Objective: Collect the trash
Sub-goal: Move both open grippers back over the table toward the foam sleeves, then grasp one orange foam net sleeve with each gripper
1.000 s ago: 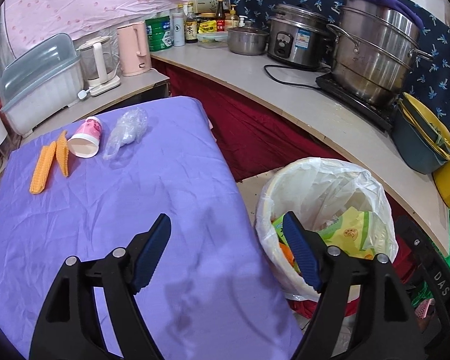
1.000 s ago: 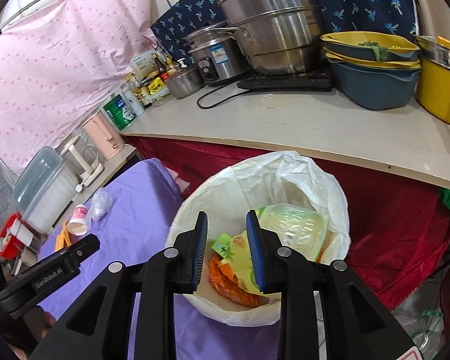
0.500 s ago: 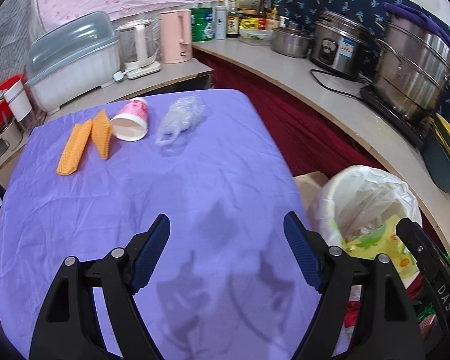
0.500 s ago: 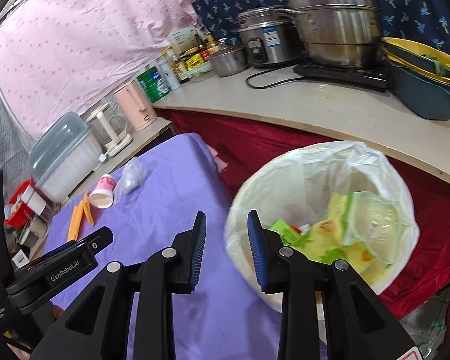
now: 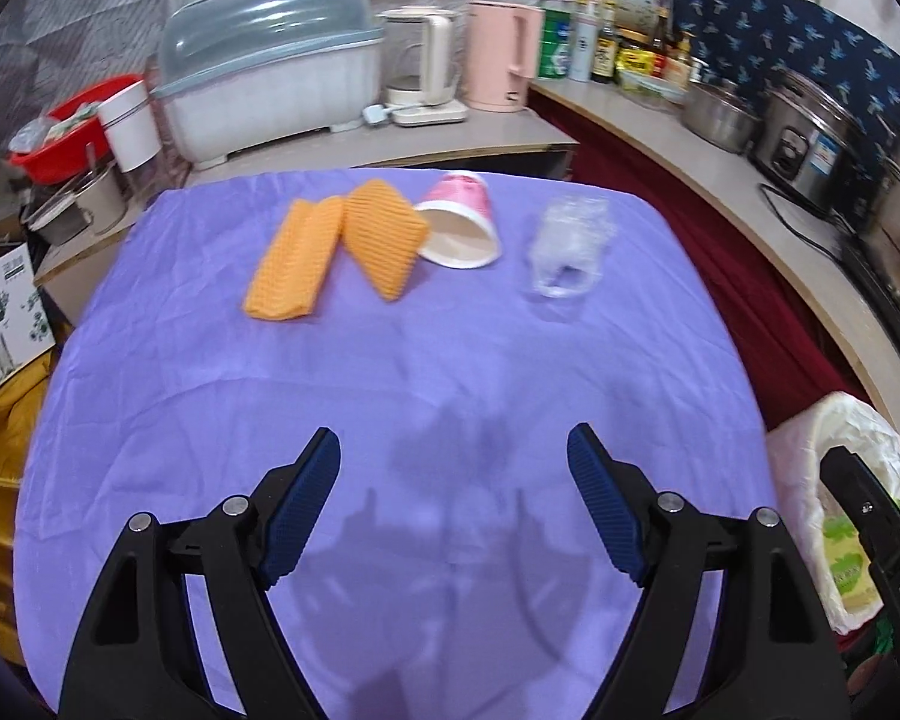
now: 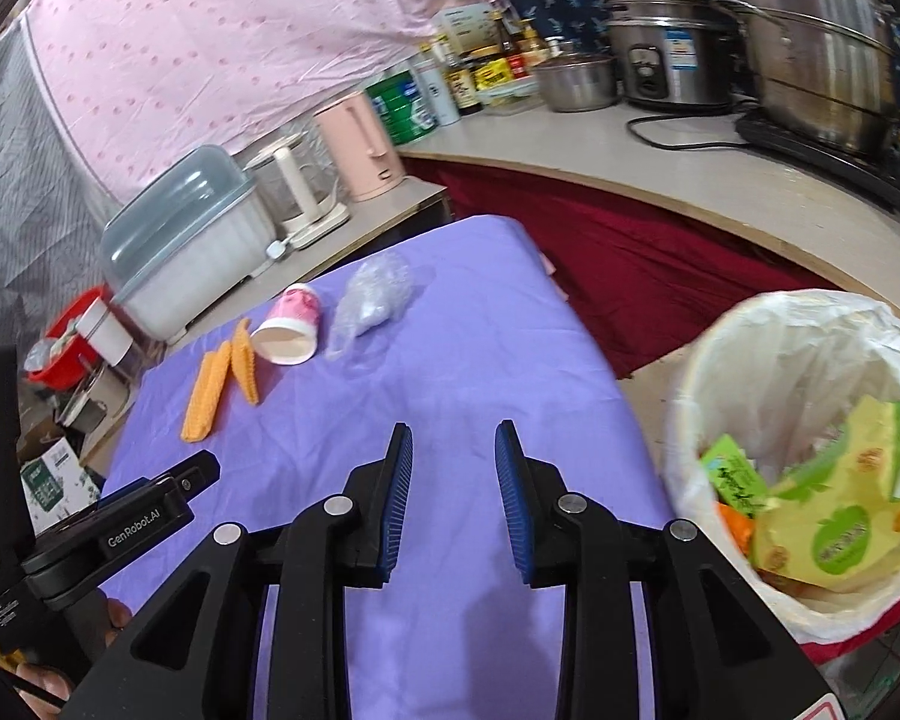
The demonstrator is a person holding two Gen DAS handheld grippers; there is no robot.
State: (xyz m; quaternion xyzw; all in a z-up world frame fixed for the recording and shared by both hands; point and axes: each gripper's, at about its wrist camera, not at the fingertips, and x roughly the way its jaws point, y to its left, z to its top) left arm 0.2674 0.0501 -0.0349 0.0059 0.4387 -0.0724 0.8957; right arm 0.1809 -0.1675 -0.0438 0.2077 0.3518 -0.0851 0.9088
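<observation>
Crinkly clear plastic bag (image 5: 572, 252) near tabletop's far right corner, probably feather-light, slippery; I'd pinch bunched middle. Paper cup (image 5: 461, 222) crushable. Left gripper (image 5: 453, 501) spread, right gripper (image 6: 453, 498) part-open, both empty

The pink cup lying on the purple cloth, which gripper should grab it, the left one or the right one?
Probably the left gripper. Its jaws stand wide and empty, and the pink cup lies almost straight ahead. The right gripper has a narrower gap and sits nearer the trash bin.

Two orange ribbed wrappers (image 5: 330, 249), a tipped pink paper cup (image 5: 463, 222) and a crumpled clear plastic bag (image 5: 570, 246) lie together on the purple cloth; the white-lined trash bin (image 6: 810, 456) holds packaging.
</observation>
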